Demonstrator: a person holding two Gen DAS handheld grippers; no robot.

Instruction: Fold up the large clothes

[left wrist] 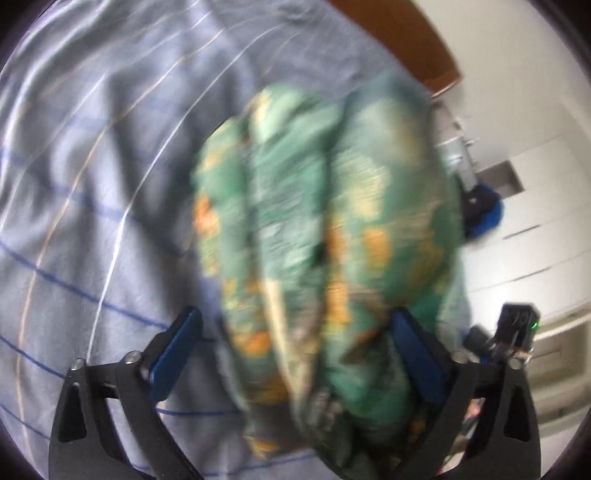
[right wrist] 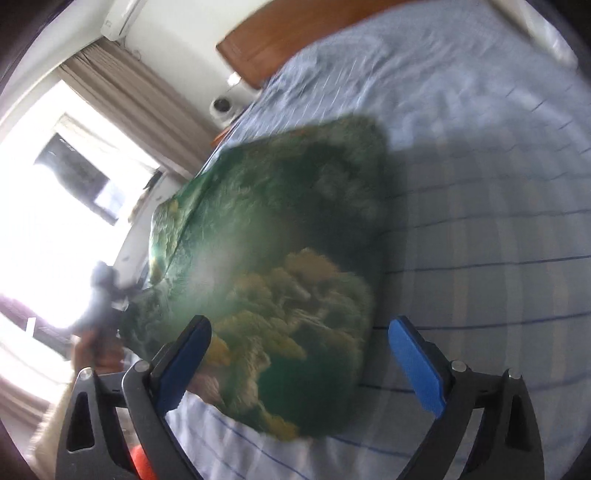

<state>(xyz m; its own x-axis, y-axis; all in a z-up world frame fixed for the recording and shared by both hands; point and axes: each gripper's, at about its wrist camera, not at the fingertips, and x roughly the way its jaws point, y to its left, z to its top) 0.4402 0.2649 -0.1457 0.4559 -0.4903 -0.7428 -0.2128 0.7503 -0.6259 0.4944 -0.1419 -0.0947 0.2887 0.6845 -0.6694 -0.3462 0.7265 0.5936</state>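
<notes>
Bedroom, blue-striped bedsheet (right wrist: 480,184), wooden headboard (right wrist: 280,33) behind. Green patterned garment (right wrist: 280,266) lies bunched on the sheet. Left gripper (left wrist: 295,354) fingers spread, garment folds bulging between them, no clamp. Right gripper (right wrist: 301,358) fingers apart, over garment's near edge. Frames blurred.

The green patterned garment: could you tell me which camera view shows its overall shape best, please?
The right wrist view: the green garment lies spread on the striped bedsheet, with most of its outline visible. The left wrist view shows it only as blurred, bunched folds filling the gap between the open fingers.
</notes>
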